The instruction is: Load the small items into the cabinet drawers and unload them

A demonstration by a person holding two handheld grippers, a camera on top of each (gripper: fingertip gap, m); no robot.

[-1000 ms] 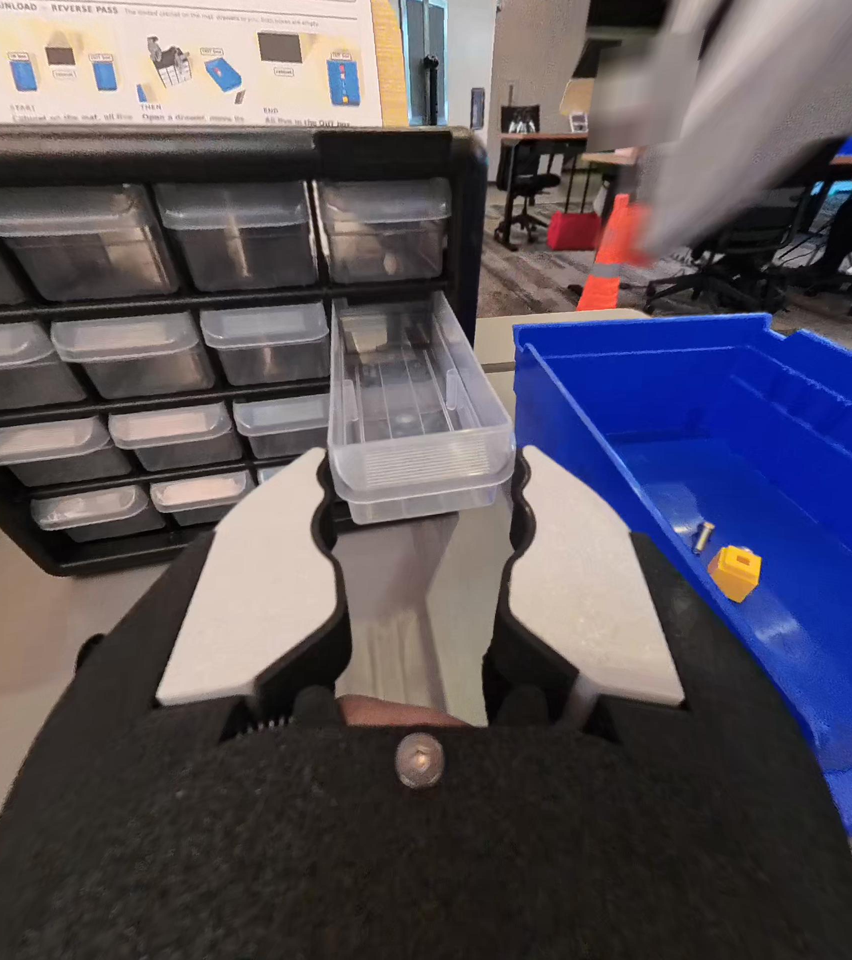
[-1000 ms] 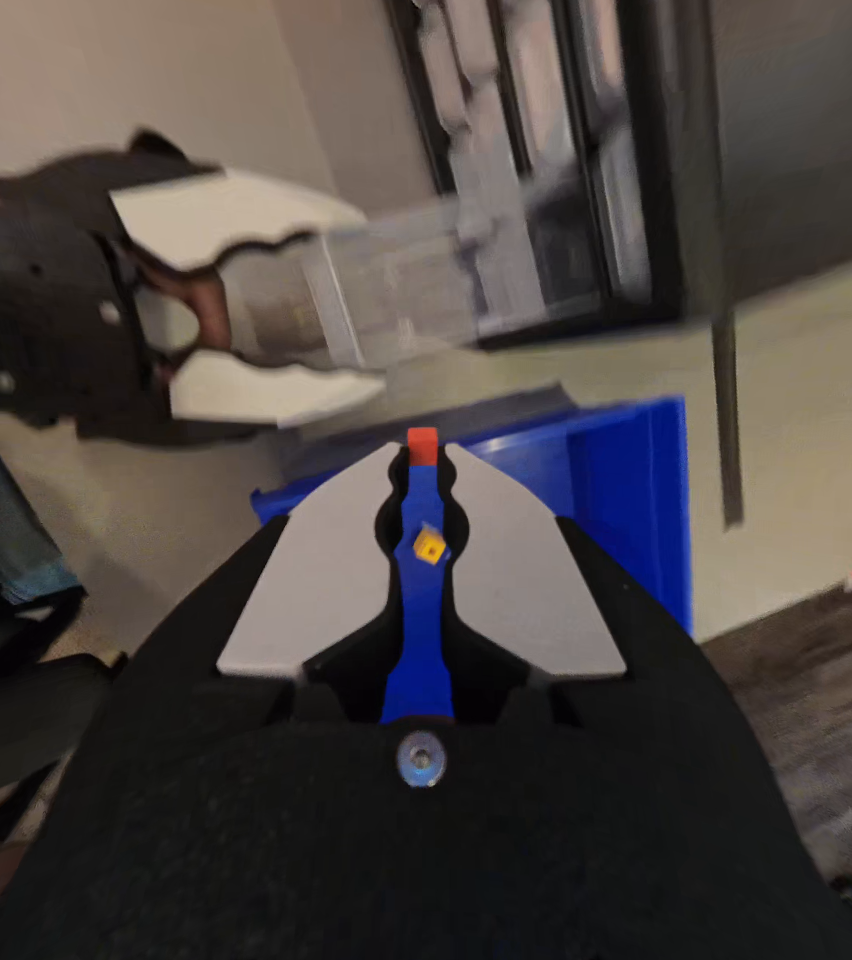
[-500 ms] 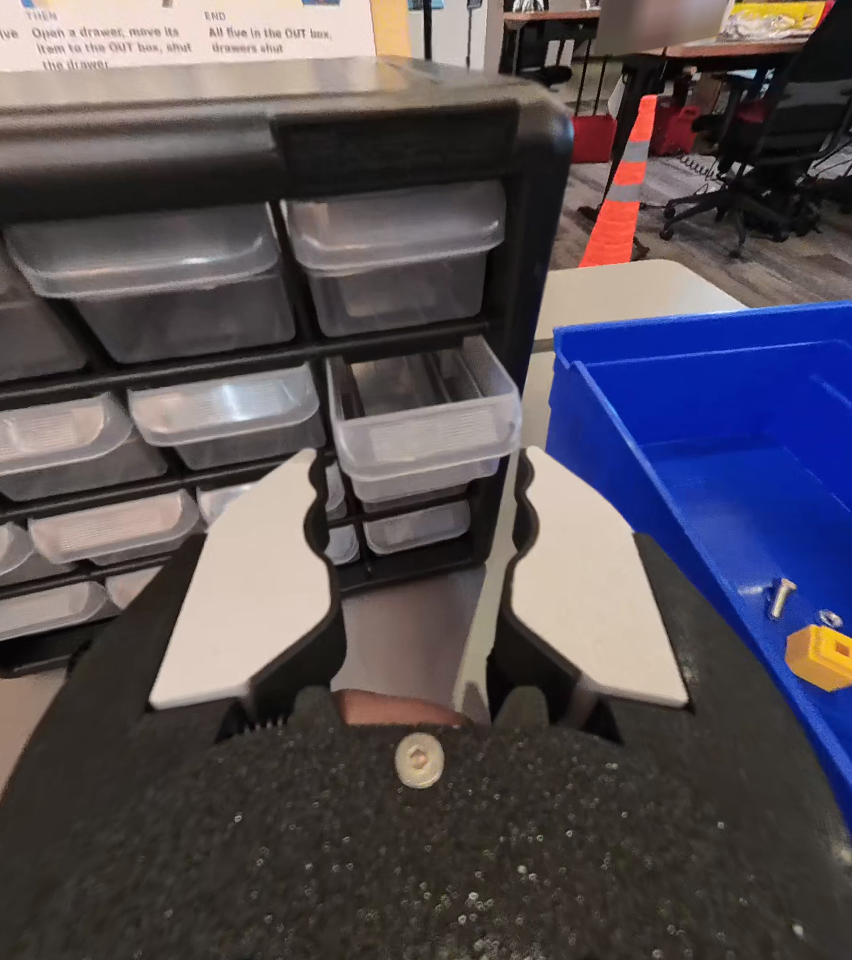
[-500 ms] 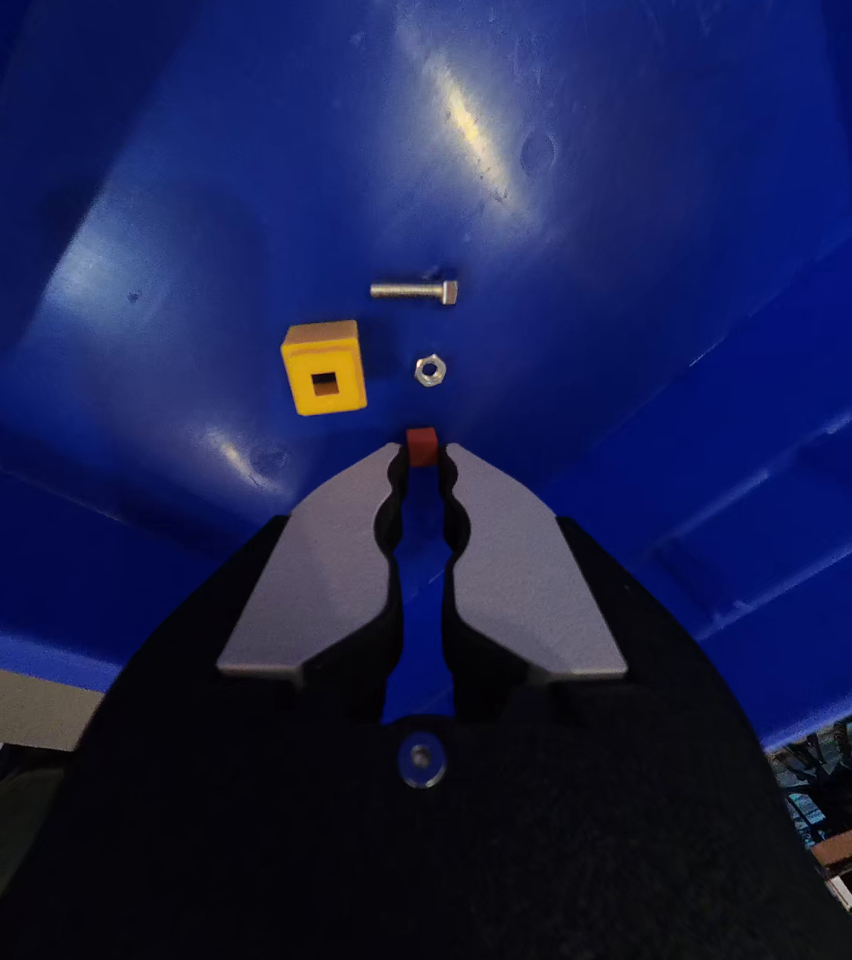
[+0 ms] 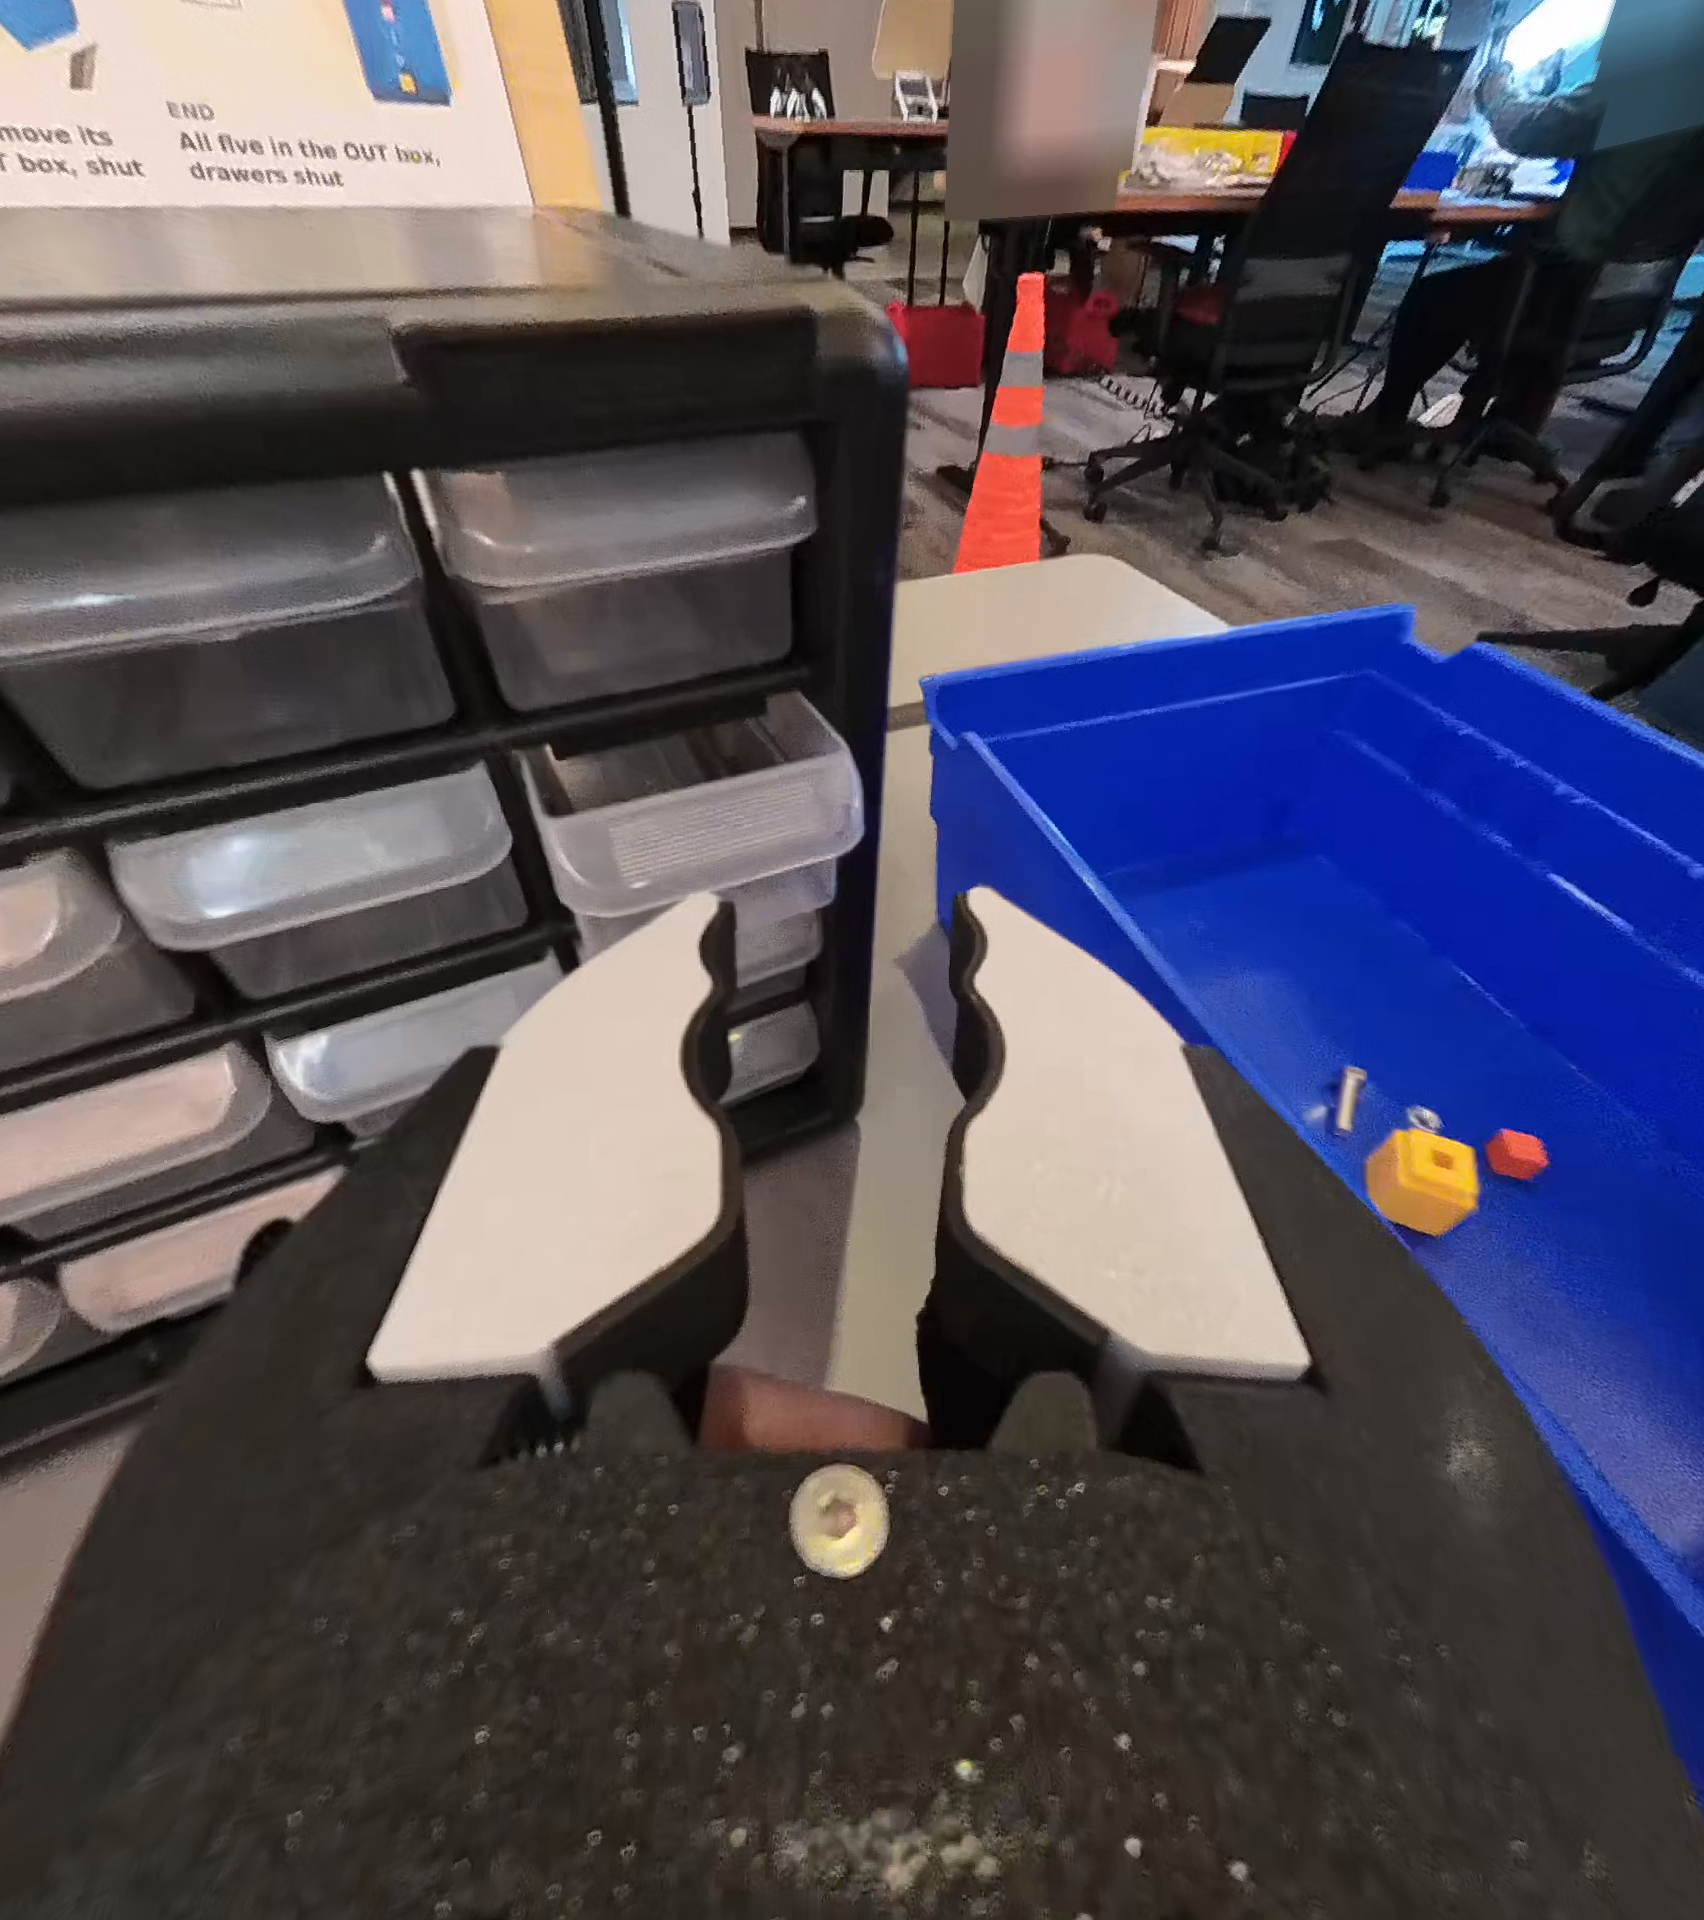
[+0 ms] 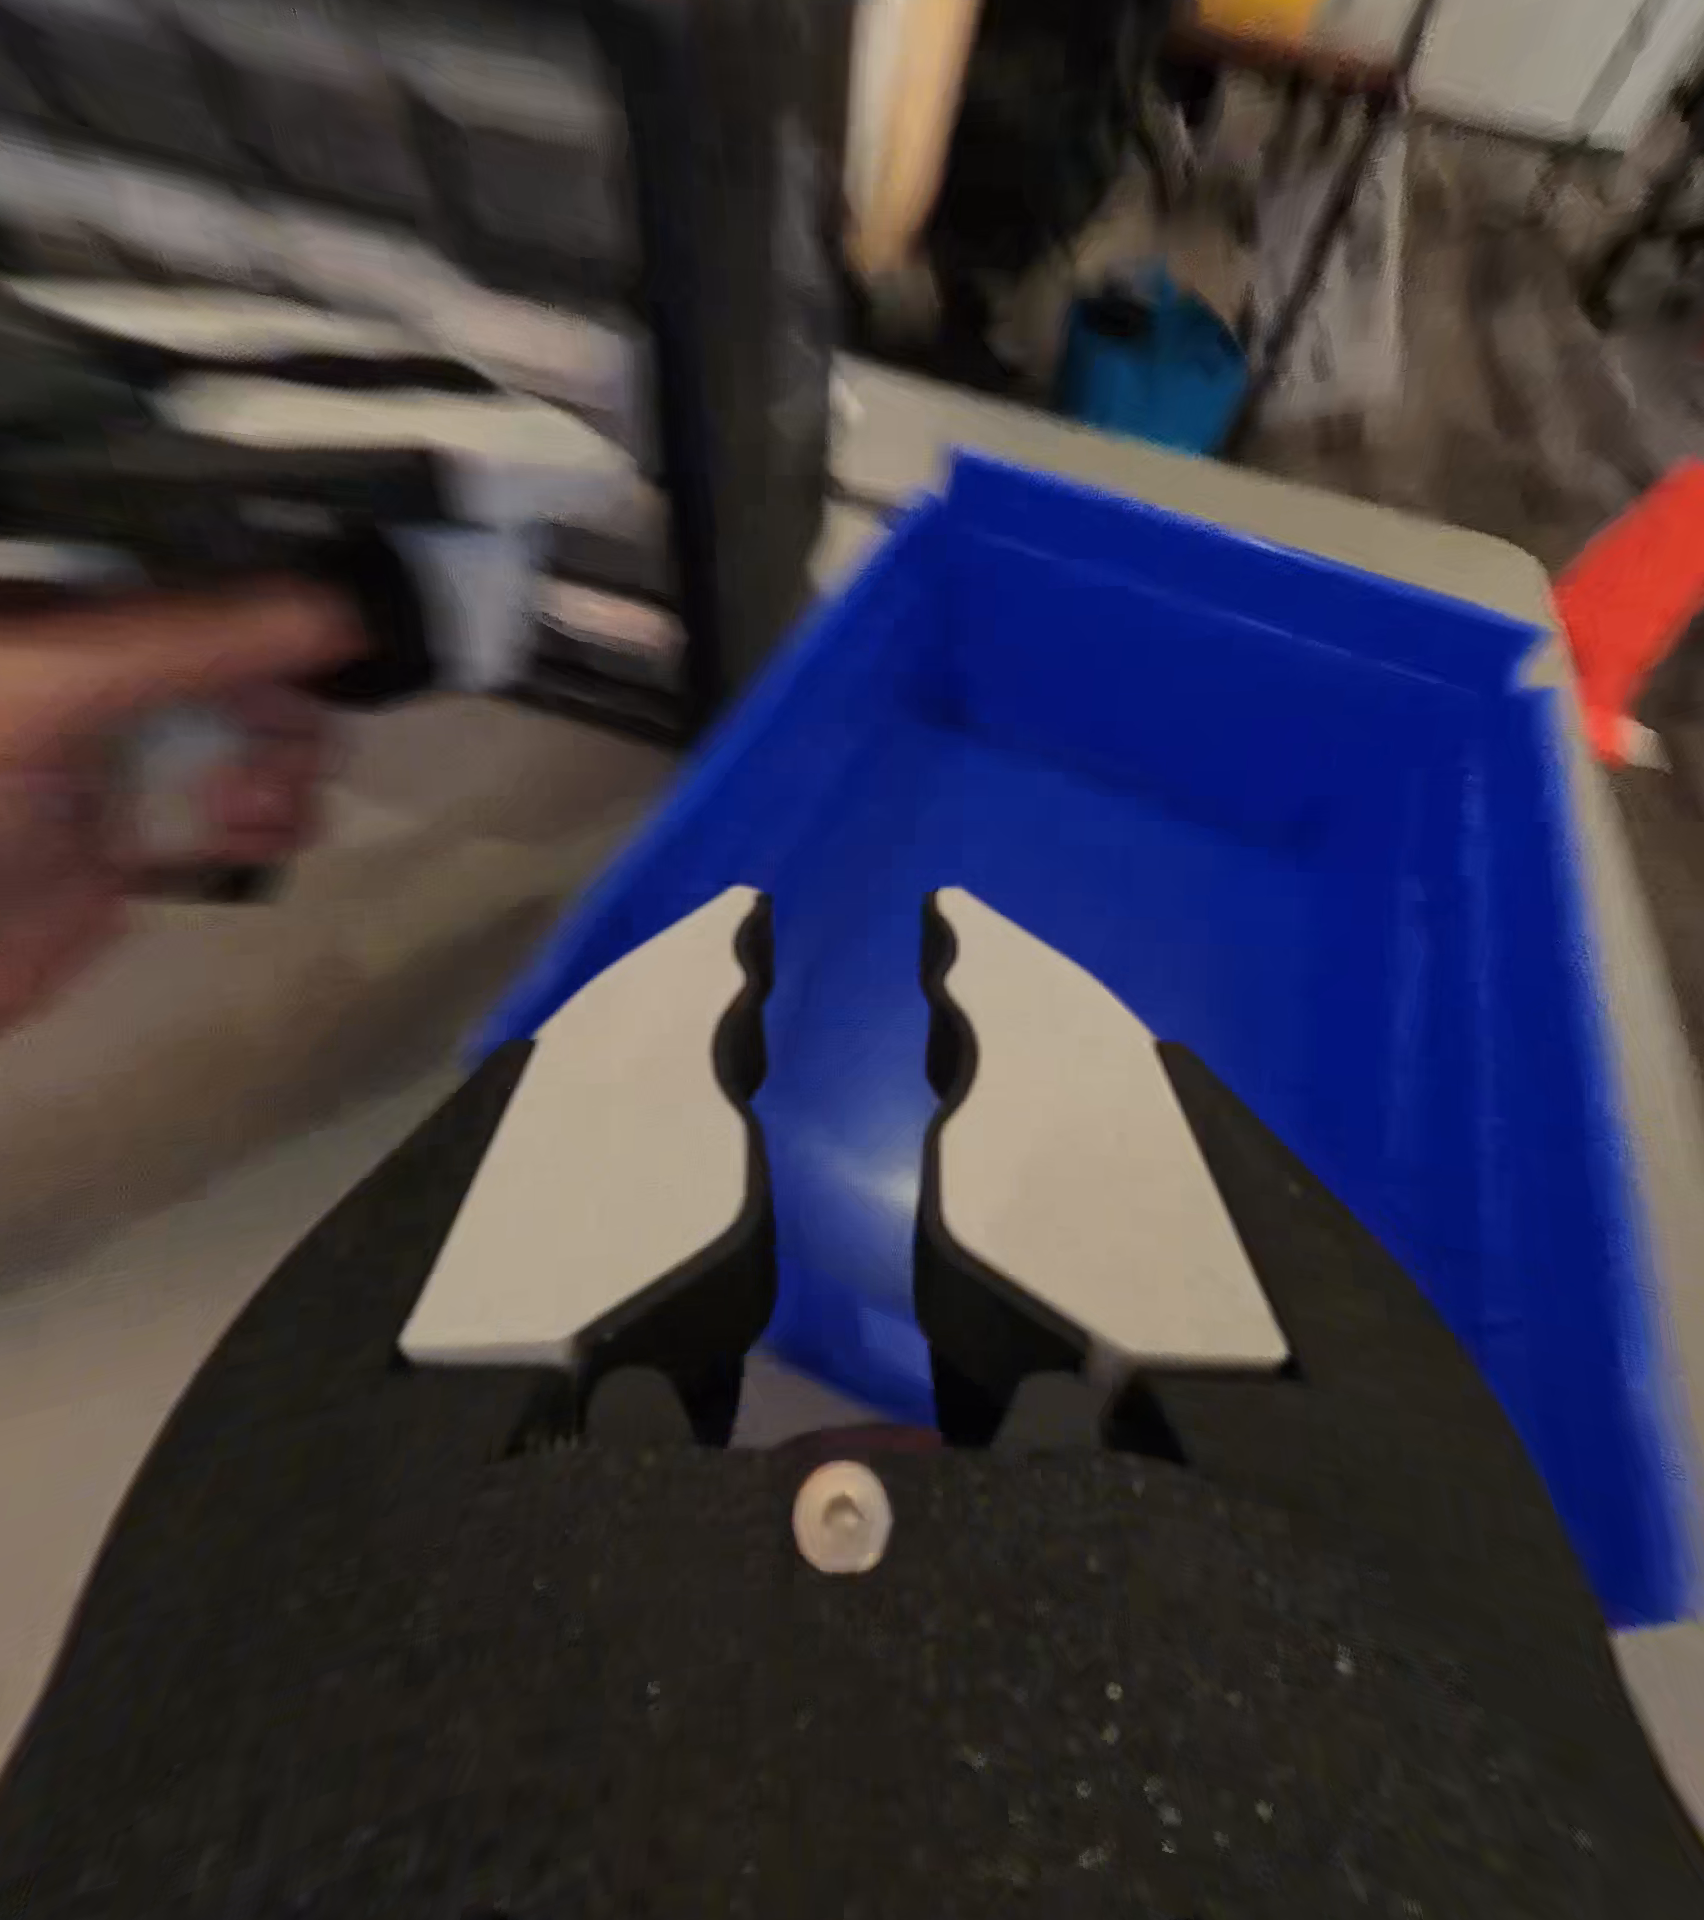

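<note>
The left claw [image 5: 835,925] is released and holds nothing, its two fingers apart in front of a black cabinet [image 5: 619,353] of clear plastic drawers standing on a pale worktop [image 5: 1035,597]. One drawer [image 5: 697,821], in the rightmost column and second row, sticks out slightly. Just right of the cabinet sits a blue bin [image 5: 1191,665]. On its floor lie a yellow block [image 5: 1422,1181], a small red cube [image 5: 1516,1153], a bolt [image 5: 1349,1099] and a nut [image 5: 1423,1119], close together. The right claw [image 6: 846,902] is also released and empty, above the near end of the bin [image 6: 1243,582]; this view is blurred. An orange cone [image 5: 1009,436] stands on the floor behind.
</note>
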